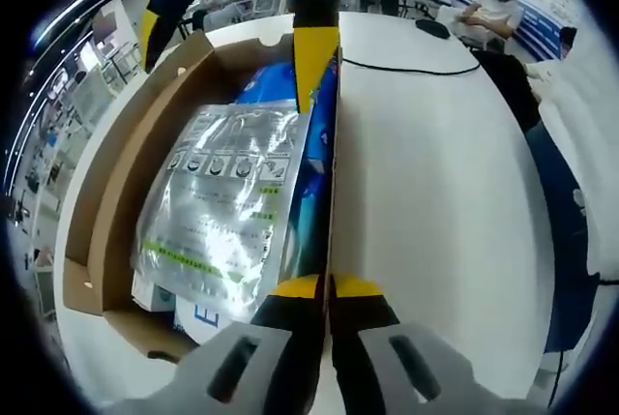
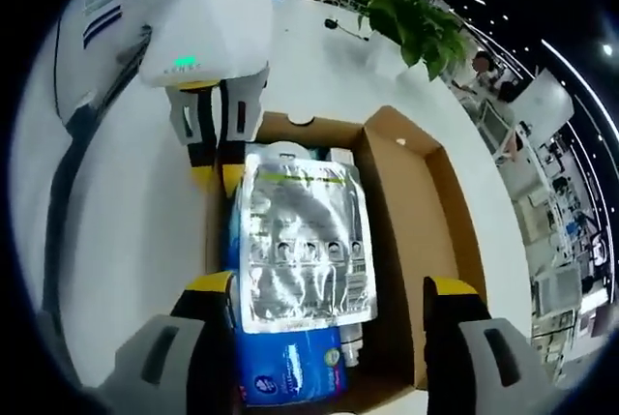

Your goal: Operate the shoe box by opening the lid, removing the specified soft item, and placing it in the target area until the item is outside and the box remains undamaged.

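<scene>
Our right gripper (image 2: 327, 304) hangs spread wide over the silver foil pouch (image 2: 307, 241), which lies flat atop blue packs (image 2: 285, 365) inside the open shoe box (image 2: 426, 192). We judge the pouch light, limp and slippery, best pinched at an edge. Our left gripper (image 1: 327, 284) is pinching the box's side wall (image 1: 332, 183) on the white table (image 1: 435, 173).
</scene>
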### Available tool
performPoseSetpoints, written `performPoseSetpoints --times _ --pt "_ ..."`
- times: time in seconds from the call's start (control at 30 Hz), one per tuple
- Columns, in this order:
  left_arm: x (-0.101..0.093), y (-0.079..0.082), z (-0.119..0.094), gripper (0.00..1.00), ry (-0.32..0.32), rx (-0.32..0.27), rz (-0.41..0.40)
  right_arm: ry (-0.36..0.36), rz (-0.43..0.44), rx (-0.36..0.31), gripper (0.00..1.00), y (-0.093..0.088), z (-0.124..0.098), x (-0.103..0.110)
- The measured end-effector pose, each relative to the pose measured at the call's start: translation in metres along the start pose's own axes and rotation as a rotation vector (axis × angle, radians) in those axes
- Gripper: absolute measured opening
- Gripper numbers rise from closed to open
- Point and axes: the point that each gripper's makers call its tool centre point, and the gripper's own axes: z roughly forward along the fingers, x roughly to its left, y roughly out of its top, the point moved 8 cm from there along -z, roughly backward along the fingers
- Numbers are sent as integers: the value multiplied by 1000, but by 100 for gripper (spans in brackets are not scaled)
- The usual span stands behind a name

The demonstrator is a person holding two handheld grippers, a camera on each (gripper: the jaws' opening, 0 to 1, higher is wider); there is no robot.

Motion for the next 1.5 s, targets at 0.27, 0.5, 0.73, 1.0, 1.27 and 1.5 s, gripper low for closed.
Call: performPoseSetpoints --times 0.27,0.5,0.73,1.0,1.27,1.5 --pt "0 0 -1 1 1 -2 -3 23 -19 7 83 6 15 3" --pt "-1 0 -1 1 -2 -2 -3 41 -10 13 83 9 27 15" --pt "0 -1 -1 1 -2 -3 -7 39 -5 36 82 5 36 15" --pt "0 0 1 1 -4 -6 -12 30 -6 43 79 4 42 20" --pt "-1 0 2 1 -4 2 -5 -42 -23 37 80 4 37 21" --pt "0 -1 2 1 -3 2 -4 -218 -141 36 80 11 24 20"
